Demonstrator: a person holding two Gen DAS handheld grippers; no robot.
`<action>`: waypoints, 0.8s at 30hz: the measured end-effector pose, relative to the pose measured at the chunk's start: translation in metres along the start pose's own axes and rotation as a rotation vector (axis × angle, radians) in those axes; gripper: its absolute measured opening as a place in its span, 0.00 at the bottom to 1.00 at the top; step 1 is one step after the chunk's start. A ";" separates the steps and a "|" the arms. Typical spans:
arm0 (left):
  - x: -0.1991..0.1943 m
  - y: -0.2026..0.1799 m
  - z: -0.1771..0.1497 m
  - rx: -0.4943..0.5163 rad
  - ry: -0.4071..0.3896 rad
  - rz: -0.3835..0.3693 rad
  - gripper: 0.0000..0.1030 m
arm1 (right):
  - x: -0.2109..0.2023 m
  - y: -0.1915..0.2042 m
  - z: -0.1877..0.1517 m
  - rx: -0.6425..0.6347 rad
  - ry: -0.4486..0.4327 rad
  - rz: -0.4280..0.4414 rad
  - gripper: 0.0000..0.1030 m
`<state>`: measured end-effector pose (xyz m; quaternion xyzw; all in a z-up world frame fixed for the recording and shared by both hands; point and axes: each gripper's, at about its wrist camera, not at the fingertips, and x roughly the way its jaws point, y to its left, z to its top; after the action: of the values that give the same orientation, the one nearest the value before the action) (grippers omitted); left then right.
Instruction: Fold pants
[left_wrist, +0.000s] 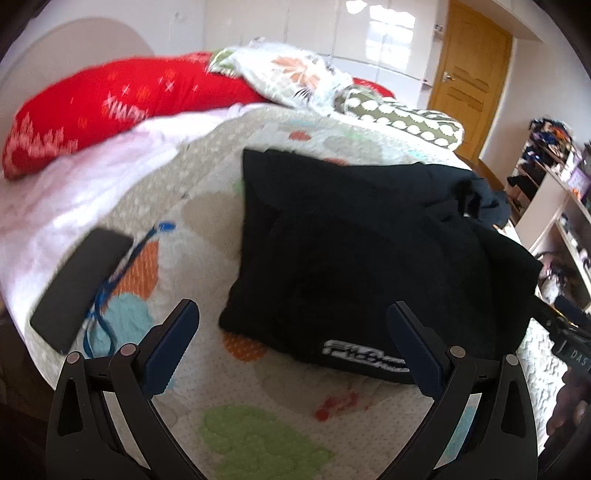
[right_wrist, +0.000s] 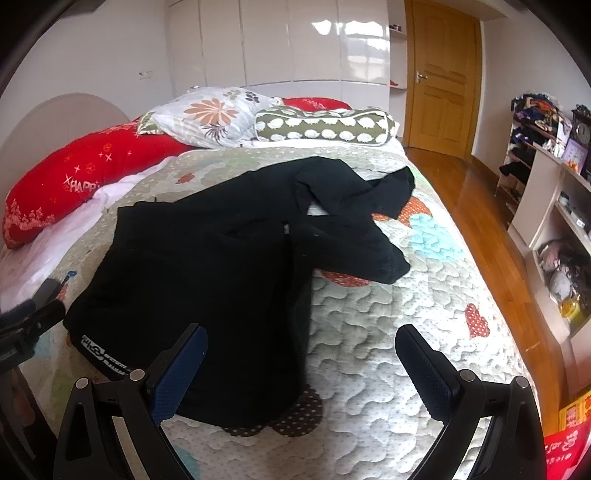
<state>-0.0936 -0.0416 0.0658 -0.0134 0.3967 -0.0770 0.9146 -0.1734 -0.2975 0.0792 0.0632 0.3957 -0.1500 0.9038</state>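
Observation:
Black pants lie on the quilted bed, waistband with a white logo toward me, legs crumpled and bunched toward the far right. In the left wrist view the pants lie ahead and right, logo near the right finger. My left gripper is open and empty, just above the waistband's near edge. My right gripper is open and empty over the pants' near right edge. The left gripper also shows at the left edge of the right wrist view.
A black phone with a blue cord lies on the bed to the left. A red pillow, floral pillow and spotted bolster sit at the bed's head. Wooden floor, shelves and door are right.

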 end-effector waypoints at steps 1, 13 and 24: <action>0.003 0.005 -0.002 -0.018 0.006 -0.001 0.99 | 0.001 -0.006 0.000 0.010 0.001 -0.009 0.99; 0.037 0.023 -0.007 -0.150 0.100 -0.096 0.99 | 0.027 -0.090 0.010 0.282 0.016 0.047 0.99; 0.061 0.004 0.009 -0.206 0.157 -0.161 0.99 | 0.022 -0.119 0.013 0.440 -0.025 0.183 0.99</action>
<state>-0.0459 -0.0469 0.0273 -0.1328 0.4706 -0.1098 0.8653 -0.1889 -0.4178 0.0726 0.2926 0.3349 -0.1507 0.8829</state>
